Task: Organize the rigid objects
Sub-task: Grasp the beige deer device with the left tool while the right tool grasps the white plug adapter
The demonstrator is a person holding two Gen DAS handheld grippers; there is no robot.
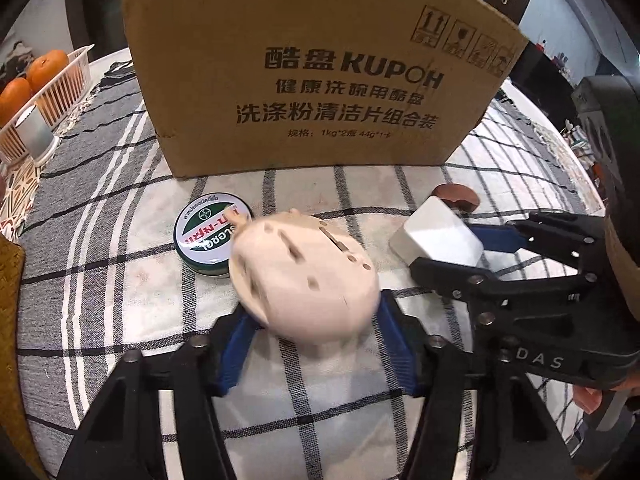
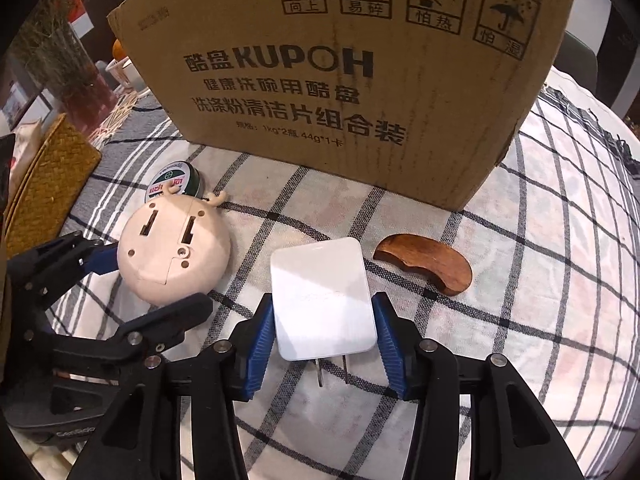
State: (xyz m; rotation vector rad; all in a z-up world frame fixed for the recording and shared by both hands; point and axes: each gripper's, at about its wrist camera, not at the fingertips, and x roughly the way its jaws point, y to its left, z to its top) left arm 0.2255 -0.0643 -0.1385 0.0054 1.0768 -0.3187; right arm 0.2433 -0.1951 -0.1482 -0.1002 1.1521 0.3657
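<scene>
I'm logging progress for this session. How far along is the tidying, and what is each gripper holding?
Nothing shows as put away; the cardboard box hides its inside. In hand: the left gripper is closed on the round beige gadget, the right gripper on the white plug adapter, both low over the checked tablecloth. Left: the green balm tin and wooden piece lie loose.

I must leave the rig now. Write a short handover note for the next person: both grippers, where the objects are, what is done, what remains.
Left gripper: fingers around the round beige gadget, which looks gripped.
Right gripper: fingers on both sides of the white plug adapter, contact unclear.
Green tin sits behind the beige gadget; wooden piece lies right of the adapter.
Cardboard box stands behind all four; its inside is hidden.
Done: none visibly sorted.
Left: probably all four.
</scene>
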